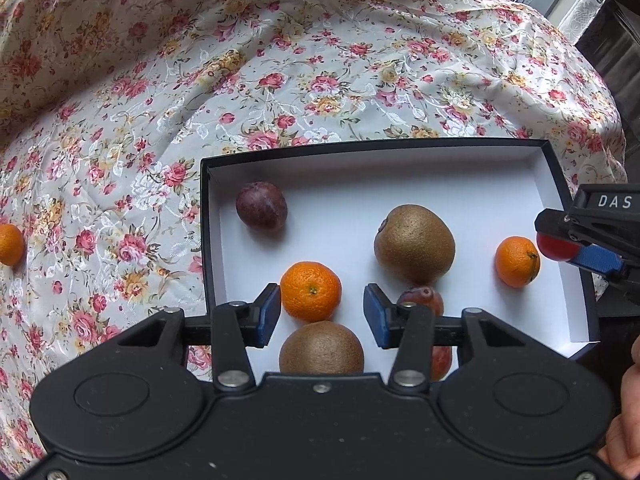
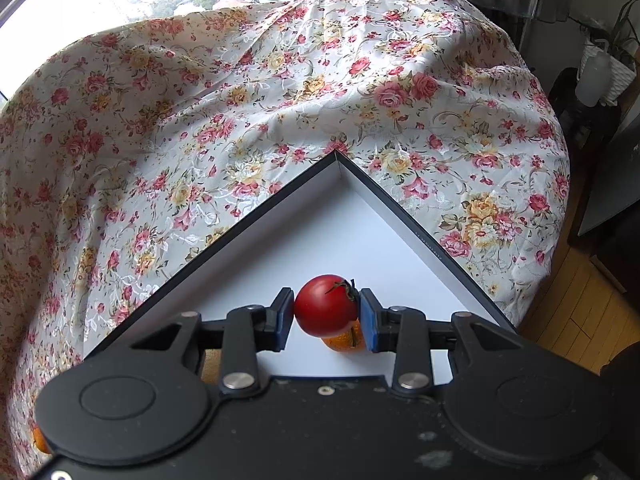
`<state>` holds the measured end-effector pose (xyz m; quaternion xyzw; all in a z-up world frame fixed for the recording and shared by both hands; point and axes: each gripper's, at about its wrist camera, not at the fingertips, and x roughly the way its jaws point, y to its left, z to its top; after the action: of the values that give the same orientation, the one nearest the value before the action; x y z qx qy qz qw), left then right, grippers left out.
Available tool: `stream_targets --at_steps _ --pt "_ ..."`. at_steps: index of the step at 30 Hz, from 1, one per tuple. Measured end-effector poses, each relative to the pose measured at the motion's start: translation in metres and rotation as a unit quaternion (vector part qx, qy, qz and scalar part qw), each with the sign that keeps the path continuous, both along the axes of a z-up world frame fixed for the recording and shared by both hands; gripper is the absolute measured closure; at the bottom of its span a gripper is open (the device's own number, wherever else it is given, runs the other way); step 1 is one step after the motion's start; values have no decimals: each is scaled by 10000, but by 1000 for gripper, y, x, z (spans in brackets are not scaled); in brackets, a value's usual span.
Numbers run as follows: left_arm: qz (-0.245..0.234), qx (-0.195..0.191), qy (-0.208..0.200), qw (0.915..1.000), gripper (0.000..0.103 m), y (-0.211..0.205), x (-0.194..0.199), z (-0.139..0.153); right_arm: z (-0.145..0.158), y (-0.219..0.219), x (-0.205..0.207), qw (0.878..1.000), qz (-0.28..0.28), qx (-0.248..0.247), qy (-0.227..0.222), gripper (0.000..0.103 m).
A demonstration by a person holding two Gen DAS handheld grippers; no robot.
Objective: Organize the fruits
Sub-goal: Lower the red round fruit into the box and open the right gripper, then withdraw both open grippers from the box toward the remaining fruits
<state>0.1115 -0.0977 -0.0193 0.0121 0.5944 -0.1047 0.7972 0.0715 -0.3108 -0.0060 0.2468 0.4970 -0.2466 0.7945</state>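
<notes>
Overhead, right tongs (image 2: pixel 327 314) tilt steeply, gripping tomato (image 2: pixel 325 305).

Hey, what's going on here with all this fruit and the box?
A person is sorting fruit into a shallow white-lined box on a floral tablecloth, using a pair of tongs in each hand. The right tongs are clamped on a red tomato over the box. The left tongs are open above a mandarin and a kiwi already inside. Another mandarin lies outside on the cloth.
</notes>
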Motion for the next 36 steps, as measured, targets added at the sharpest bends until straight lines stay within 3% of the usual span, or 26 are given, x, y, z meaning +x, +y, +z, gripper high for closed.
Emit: stream_targets --at_steps 15,28,36 --pt "304 211 -92 9993 49 25 2 1 4 6 3 9999 54 -130 -42 66" --pt "440 303 -515 9972 49 63 -8 17 17 25 -2 9957 176 -690 -593 64" --pt "466 592 -809 9939 49 88 -13 23 3 46 -6 9944 430 -925 -284 64"
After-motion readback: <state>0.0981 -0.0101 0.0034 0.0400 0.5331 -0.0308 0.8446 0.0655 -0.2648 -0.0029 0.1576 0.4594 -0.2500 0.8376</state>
